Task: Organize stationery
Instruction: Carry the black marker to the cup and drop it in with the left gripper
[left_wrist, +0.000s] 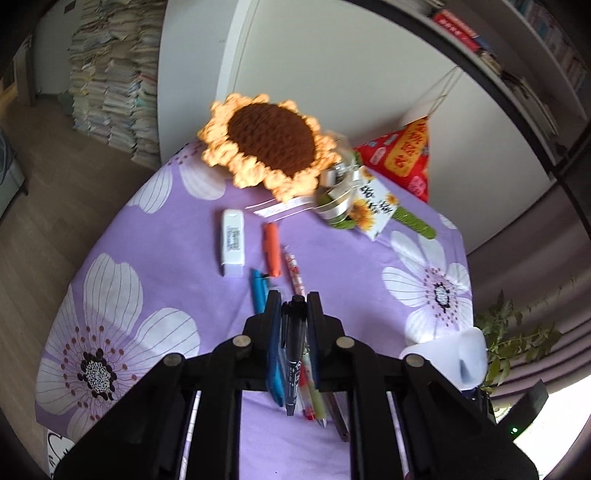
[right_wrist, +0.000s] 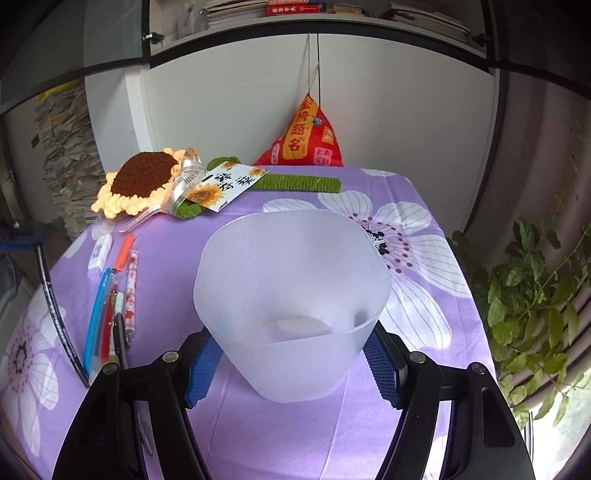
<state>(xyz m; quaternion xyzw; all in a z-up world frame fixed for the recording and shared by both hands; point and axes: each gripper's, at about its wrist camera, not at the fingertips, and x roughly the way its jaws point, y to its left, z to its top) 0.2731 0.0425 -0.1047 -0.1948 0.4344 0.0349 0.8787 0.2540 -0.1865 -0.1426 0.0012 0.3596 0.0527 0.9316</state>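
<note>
My left gripper (left_wrist: 293, 304) is shut on a black marker pen (left_wrist: 294, 343) and holds it above the other pens. Beneath it on the purple cloth lie a blue pen (left_wrist: 258, 291), an orange marker (left_wrist: 271, 254), a patterned pen (left_wrist: 294, 271), a red pen and a green pen (left_wrist: 317, 397). A white correction tape (left_wrist: 232, 242) lies left of them. My right gripper (right_wrist: 291, 354) is shut on a frosted white cup (right_wrist: 291, 295), tilted with its mouth toward the camera and nothing inside. The cup also shows in the left wrist view (left_wrist: 448, 354). The pens (right_wrist: 110, 295) show left of the cup.
A crochet sunflower (left_wrist: 269, 144) with ribbon and a card (left_wrist: 373, 206) lies at the table's far side, its green stem (right_wrist: 295, 182) along the back. A red pyramid cushion (right_wrist: 303, 136) leans on the wall. A plant (right_wrist: 535, 295) stands right of the flowered cloth (right_wrist: 424, 332).
</note>
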